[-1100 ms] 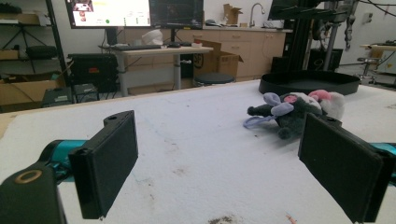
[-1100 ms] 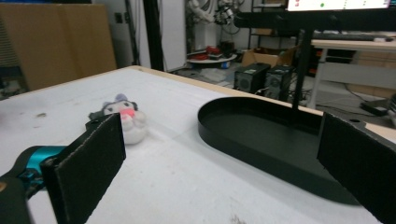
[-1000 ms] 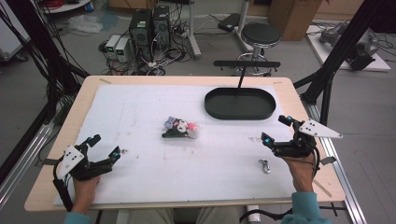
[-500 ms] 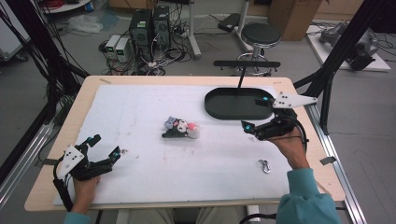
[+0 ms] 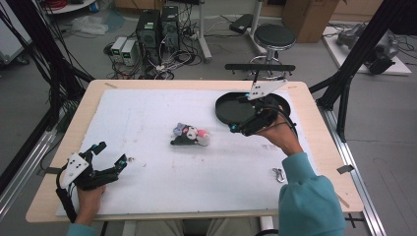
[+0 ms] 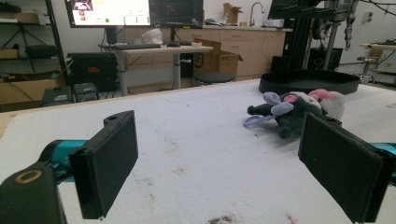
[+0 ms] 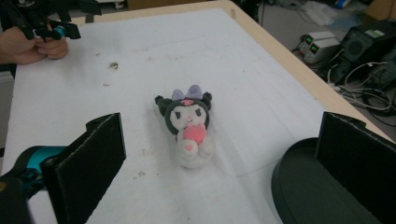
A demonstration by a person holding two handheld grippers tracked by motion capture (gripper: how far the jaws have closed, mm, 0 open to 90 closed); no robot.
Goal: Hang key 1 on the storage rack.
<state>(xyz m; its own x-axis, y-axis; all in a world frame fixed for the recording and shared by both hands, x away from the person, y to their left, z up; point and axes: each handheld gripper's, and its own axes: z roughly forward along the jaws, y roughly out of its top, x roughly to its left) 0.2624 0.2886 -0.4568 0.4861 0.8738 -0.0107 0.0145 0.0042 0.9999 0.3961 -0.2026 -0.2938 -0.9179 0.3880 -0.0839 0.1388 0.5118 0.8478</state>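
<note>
A small dark plush toy (image 5: 190, 135) with a purple bow and a pink heart lies on its back in the middle of the white table mat. It shows in the right gripper view (image 7: 187, 123) and, lying sideways, in the left gripper view (image 6: 292, 108). My right gripper (image 5: 238, 114) hovers open over the near left rim of the black oval tray (image 5: 227, 105), pointing at the toy; nothing sits between its jaws (image 7: 224, 163). My left gripper (image 5: 112, 153) rests open at the front left of the mat, far from the toy, its jaws (image 6: 224, 168) wide apart and empty.
A small metal clip (image 5: 279, 174) lies on the mat at the front right. The tray (image 7: 303, 200) sits at the back right, near the table edge. Beyond the table are a stool (image 5: 275, 35), computer boxes (image 5: 157, 24) and black frame posts (image 5: 344, 88).
My right gripper has moved from the table's right side forward and leftward, over the tray's rim toward the plush toy. The left gripper and the toy have stayed put.
</note>
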